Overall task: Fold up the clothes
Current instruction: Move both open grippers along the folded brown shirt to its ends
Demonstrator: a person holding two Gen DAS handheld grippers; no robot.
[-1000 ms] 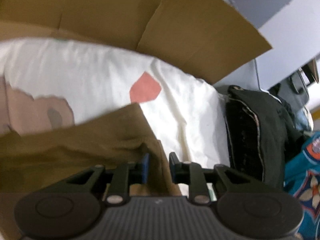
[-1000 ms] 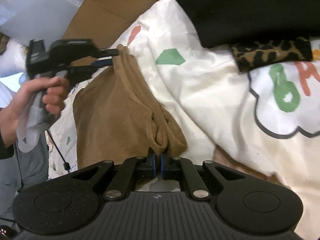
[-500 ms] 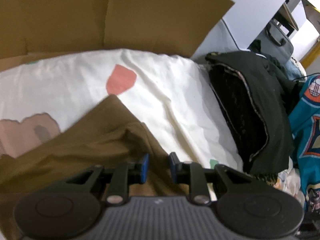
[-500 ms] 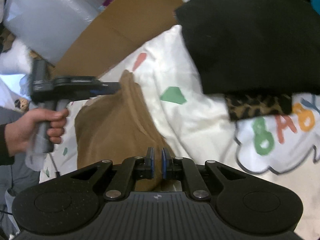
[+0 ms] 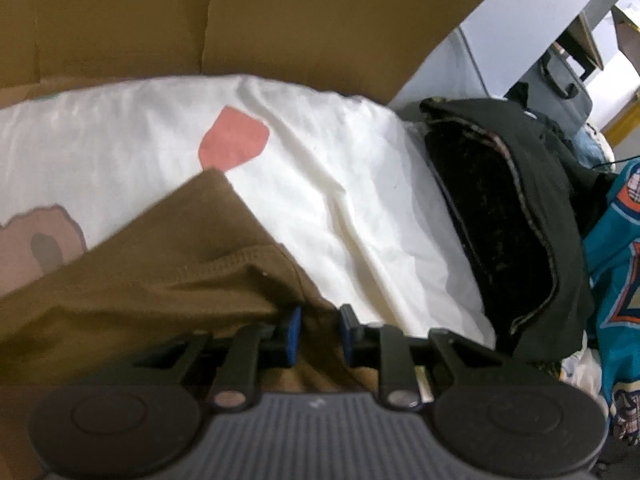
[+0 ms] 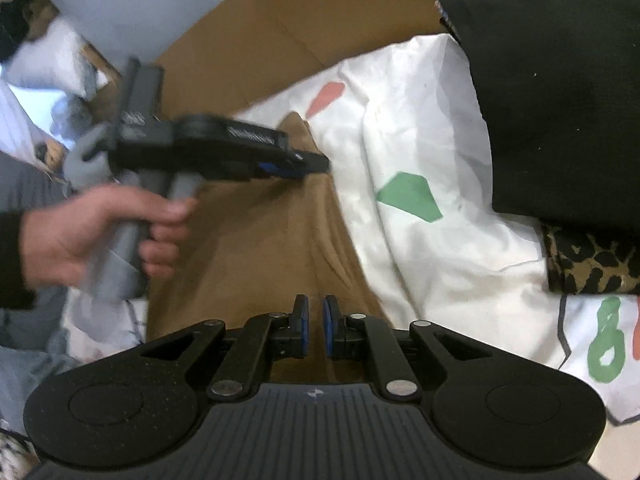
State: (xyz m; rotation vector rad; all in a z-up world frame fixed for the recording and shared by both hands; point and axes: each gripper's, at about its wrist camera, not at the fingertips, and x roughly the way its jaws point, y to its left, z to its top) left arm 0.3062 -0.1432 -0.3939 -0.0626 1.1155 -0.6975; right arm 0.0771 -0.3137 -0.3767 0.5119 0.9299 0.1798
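in the left wrist view, the left gripper point(image 5: 319, 334) has its blue-padded jaws parted by a moderate gap, with the brown garment point(image 5: 168, 276) lying under and between them; whether they pinch any cloth cannot be told. the garment runs from the lower left up to a corner that points toward the pink patch point(image 5: 234, 140) on the white printed sheet point(image 5: 360, 208). a stitched hem crosses it just ahead of the jaws. brown cardboard point(image 5: 280, 20) stands behind the sheet, a black garment point(image 5: 520, 232) lies to the right, and a teal printed cloth point(image 5: 616, 248) sits at the far right edge. in the right wrist view, the right gripper point(image 6: 314, 330) shows its jaws narrowly apart with nothing between them, hovering over the near end of the brown garment point(image 6: 256, 248). the garment's long axis runs away from the camera, its far tip near the pink patch point(image 6: 325, 98). the left gripper point(image 6: 308, 166) reaches in from the left at the garment's far edge, held by a hand point(image 6: 92, 236). a leopard-print cloth point(image 6: 592, 264) lies beneath the black garment point(image 6: 560, 100).
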